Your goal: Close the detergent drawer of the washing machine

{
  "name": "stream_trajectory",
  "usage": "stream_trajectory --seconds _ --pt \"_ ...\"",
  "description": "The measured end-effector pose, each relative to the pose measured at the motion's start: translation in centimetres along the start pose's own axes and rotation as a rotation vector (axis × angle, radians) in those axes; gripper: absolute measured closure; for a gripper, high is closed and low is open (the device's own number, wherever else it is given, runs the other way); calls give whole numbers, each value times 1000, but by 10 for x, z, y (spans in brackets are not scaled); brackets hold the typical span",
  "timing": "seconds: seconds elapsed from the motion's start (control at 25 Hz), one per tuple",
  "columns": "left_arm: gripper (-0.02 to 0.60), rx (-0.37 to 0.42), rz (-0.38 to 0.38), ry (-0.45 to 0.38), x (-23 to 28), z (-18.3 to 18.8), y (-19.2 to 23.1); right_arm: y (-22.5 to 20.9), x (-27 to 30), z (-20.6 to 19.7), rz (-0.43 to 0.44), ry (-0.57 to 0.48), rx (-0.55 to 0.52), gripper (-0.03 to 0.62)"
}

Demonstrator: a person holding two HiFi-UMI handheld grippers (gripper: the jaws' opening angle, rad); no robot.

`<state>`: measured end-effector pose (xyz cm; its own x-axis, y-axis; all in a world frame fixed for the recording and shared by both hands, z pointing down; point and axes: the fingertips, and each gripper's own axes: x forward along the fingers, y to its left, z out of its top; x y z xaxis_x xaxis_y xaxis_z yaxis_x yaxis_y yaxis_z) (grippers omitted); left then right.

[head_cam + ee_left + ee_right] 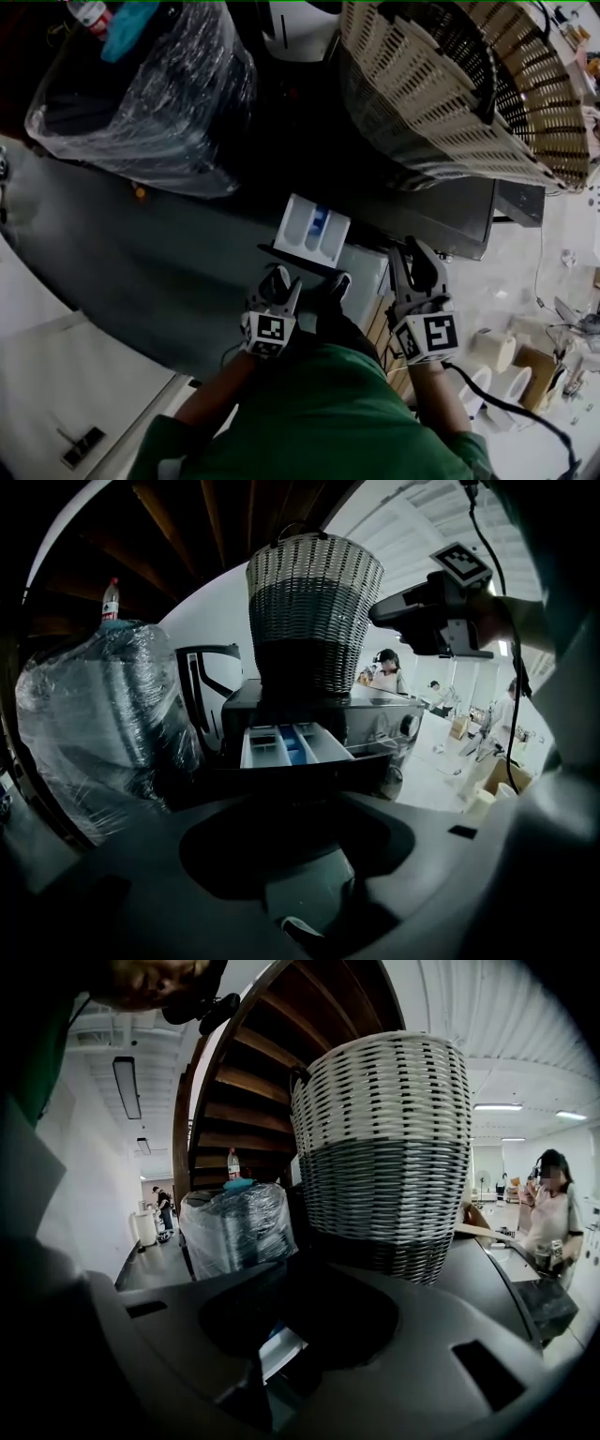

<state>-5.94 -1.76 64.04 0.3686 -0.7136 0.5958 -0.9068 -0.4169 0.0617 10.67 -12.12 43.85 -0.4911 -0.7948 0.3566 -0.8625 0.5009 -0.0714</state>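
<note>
still wide open: detergent drawer (312,228) sticking out of the washing machine (450,220), white, blue insert in the middle compartment. near its front, left gripper (281,279), jaws spread, empty. alongside, right gripper (412,253), jaws parted, pinching nothing.

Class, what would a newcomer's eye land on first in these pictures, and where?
The white detergent drawer, with its blue compartment, juts open from the washing machine at the centre. A big wicker basket sits on the machine, upper right, and a plastic-wrapped bundle stands at upper left.
</note>
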Motion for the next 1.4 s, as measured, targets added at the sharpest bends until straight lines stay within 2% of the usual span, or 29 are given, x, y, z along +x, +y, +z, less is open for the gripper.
stream_trajectory --seconds 0.64,0.96,1.16,1.4 --pt "365 -37 79 17 18 6 7 -18 -2 6 -14 17 -39 478" --pt "364 -50 79 20 31 18 10 -19 -4 7 -24 20 -47 477" --pt "364 -39 71 -1 42 32 16 -23 -9 11 -51 6 -44 477" --pt "364 -65 69 11 54 42 20 -30 -17 12 -88 2 -35 477"
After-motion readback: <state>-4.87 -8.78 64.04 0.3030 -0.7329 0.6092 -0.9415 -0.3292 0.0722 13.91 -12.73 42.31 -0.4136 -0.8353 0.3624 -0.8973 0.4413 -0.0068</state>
